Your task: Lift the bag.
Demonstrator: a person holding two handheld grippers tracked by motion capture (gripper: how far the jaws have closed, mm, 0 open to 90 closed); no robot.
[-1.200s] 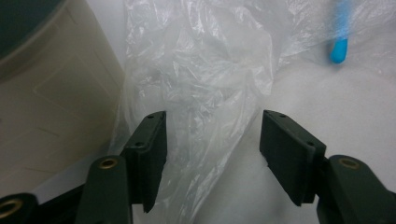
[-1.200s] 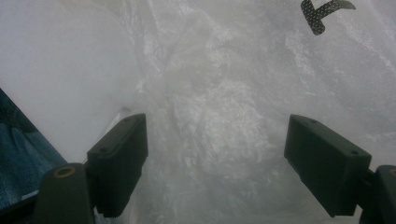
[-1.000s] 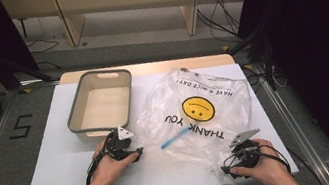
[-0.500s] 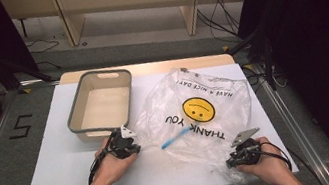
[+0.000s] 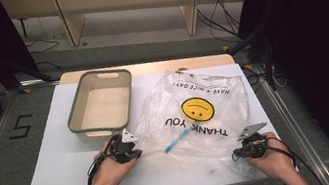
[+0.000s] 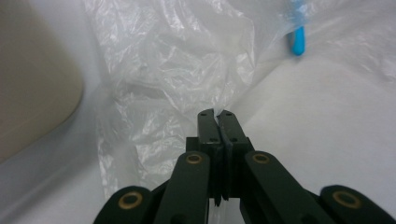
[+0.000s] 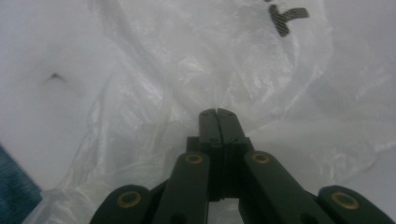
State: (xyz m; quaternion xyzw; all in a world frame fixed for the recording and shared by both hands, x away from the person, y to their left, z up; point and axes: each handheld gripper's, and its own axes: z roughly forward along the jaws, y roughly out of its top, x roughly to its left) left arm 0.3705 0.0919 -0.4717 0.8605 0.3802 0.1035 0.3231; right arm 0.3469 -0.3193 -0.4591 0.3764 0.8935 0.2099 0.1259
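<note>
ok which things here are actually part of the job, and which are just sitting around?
In the job:
- plastic bag, clear, smiley print, flat on the table
- left gripper, shut on the bag's near left edge
- right gripper, shut on the bag's near right edge
- blue item lying inside the bag

Lying about:
- grey bin, far left of the bag, untouched
- white table

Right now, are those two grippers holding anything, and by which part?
Both pinch the clear plastic bag: the left gripper grips its near left edge, the right gripper its near right edge, jaws shut on the thin film.
</note>
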